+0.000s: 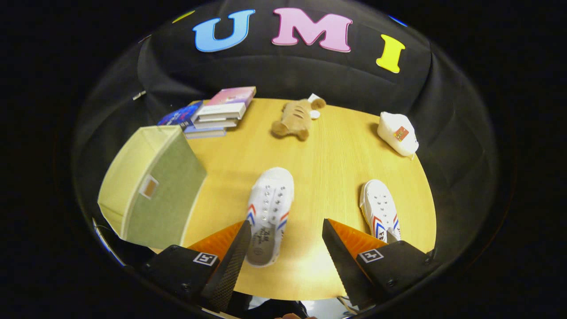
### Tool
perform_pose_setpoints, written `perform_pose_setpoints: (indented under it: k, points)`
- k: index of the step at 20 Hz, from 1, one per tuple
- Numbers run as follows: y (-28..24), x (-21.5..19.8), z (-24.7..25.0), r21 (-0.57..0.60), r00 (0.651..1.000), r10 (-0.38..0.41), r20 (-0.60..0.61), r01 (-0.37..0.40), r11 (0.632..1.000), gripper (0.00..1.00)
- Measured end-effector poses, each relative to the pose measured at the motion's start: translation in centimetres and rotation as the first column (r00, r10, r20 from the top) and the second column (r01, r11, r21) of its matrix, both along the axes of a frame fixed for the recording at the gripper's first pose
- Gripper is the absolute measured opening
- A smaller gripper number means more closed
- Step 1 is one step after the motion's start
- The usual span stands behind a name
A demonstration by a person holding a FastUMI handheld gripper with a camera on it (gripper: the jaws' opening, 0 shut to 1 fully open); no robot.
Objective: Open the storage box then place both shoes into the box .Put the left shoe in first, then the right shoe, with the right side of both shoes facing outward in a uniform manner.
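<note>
Two white canvas shoes with red and blue stripes lie on the round wooden table [328, 155]. One shoe [269, 212] lies just ahead of the left finger, heel towards me, toe pointing away. The other shoe [380, 210] lies beyond the right finger, its heel partly hidden by that finger. A pale green fabric storage box [153, 186] stands to the left of the fingers with its lid on, a small label on its side. My gripper [285, 250] hovers above the table, open, with nothing between its fingers.
A stack of books [217, 113] sits at the far left of the table behind the box. A brown plush toy [297, 117] lies at the far middle. A white pouch [398, 133] rests at the far right.
</note>
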State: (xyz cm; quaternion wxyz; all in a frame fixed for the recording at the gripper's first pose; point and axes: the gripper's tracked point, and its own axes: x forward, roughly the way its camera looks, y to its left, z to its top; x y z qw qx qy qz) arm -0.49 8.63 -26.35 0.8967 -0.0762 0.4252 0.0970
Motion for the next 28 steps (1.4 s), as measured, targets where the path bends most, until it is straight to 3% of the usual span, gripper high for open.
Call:
perform_pose_setpoints:
  k: [6,10,13,14,15,16,17,19,20,21,23,28]
  points:
    - [0.3,0.9,-6.1,0.066,0.991,0.06,-0.118,-0.053,0.996,0.99]
    - [-0.1,2.5,-8.4,0.033,0.991,0.078,-0.104,-0.075,0.997,0.99]
    - [1.3,2.7,-9.6,0.069,0.984,0.137,-0.116,-0.13,0.989,0.97]
    - [1.6,2.7,-9.6,0.087,0.982,0.144,-0.123,-0.134,0.987,0.92]
    - [1.9,2.5,-9.6,0.118,0.98,0.151,-0.132,-0.135,0.984,0.73]
    - [2.5,2.2,-9.7,0.15,0.977,0.151,-0.147,-0.129,0.98,0.66]
    - [2.8,2.0,-9.7,0.174,0.977,0.138,-0.162,-0.11,0.979,0.46]
    - [2.6,1.9,-9.6,0.184,0.977,0.108,-0.184,-0.073,0.98,0.25]
    - [2.6,2.1,-9.7,0.189,0.977,0.094,-0.19,-0.058,0.98,0.24]
    - [2.5,2.1,-9.6,0.205,0.977,0.084,-0.196,-0.043,0.978,0.12]
    - [2.6,2.3,-9.5,0.235,0.975,0.065,-0.214,-0.013,0.972,0.06]
    - [3.0,1.8,-7.4,0.288,0.973,0.01,-0.229,0.058,0.956,0.05]
